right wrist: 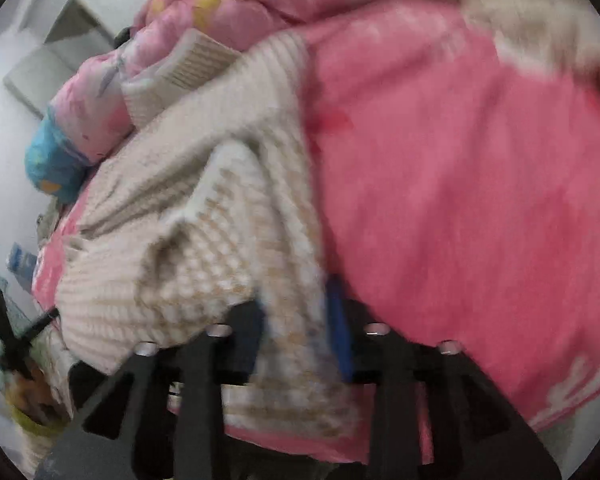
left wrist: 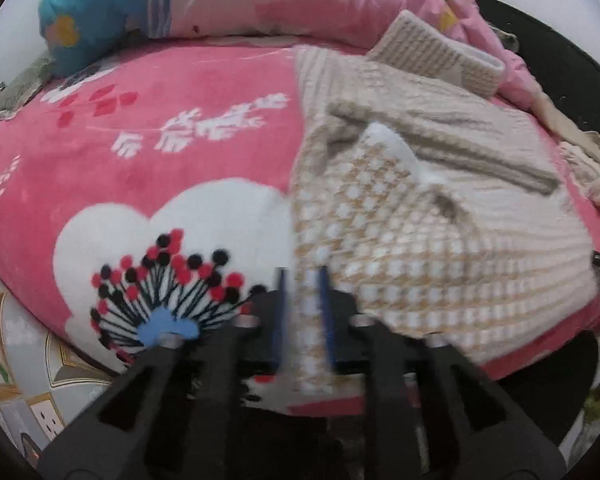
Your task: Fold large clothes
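both tongs pinch the near hem of a knit sweater on a bed

the cream and tan waffle-knit sweater [left wrist: 432, 216] lies partly folded on a pink flowered blanket [left wrist: 160, 128] that covers the bed, its checked underside turned up over the ribbed body and one sleeve cuff [left wrist: 440, 54] resting against the pink quilt [left wrist: 340, 0] at the far side. the left tongs [left wrist: 304, 312] are narrowed to a small gap, with a strip of the sweater's near edge pressed between the blue pads. the right tongs [right wrist: 296, 332] are likewise nearly closed on a fold of the same hem, at the sweater's other near corner. a blue pillow [left wrist: 88, 12] sits beside the quilt. both views are blurred.
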Demonstrator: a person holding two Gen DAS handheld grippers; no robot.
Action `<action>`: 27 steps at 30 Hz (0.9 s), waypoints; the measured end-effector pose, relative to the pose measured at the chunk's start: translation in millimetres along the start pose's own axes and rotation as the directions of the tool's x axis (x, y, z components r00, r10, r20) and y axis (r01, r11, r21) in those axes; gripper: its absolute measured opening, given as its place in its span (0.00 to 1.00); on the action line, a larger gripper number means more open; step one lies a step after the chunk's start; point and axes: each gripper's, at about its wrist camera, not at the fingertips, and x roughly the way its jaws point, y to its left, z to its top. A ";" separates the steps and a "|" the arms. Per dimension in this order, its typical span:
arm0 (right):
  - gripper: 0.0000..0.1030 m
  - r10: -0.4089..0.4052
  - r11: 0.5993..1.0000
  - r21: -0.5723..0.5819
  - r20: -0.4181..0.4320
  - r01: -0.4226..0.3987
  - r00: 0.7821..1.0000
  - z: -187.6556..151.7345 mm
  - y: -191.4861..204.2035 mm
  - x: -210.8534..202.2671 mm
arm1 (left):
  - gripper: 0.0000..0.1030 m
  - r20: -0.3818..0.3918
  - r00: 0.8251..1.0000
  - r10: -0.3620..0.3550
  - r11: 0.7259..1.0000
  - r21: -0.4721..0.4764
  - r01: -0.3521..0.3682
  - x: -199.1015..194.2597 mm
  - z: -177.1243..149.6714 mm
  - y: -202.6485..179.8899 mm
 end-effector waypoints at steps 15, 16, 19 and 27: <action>0.65 0.083 0.969 -0.216 -0.160 -0.117 0.984 -17.0 98.3 38.5 | 0.51 -0.088 0.942 -0.324 0.946 0.002 0.325 19.1 4.0 -88.4; 0.61 0.068 0.970 -0.218 -0.164 -0.104 0.984 -19.5 97.9 45.0 | 0.49 -0.092 0.945 -0.314 0.949 -0.004 0.315 23.5 1.3 -90.6; 0.28 0.048 0.958 -0.274 -0.127 -0.081 0.991 -22.4 106.5 37.8 | 0.15 -0.044 0.972 -0.230 0.969 0.083 0.233 21.4 -5.9 -102.5; 0.06 0.022 0.930 -0.368 0.066 0.004 0.998 10.7 142.5 2.6 | 0.03 0.143 0.971 -0.191 0.972 0.166 0.166 -7.7 43.8 -107.8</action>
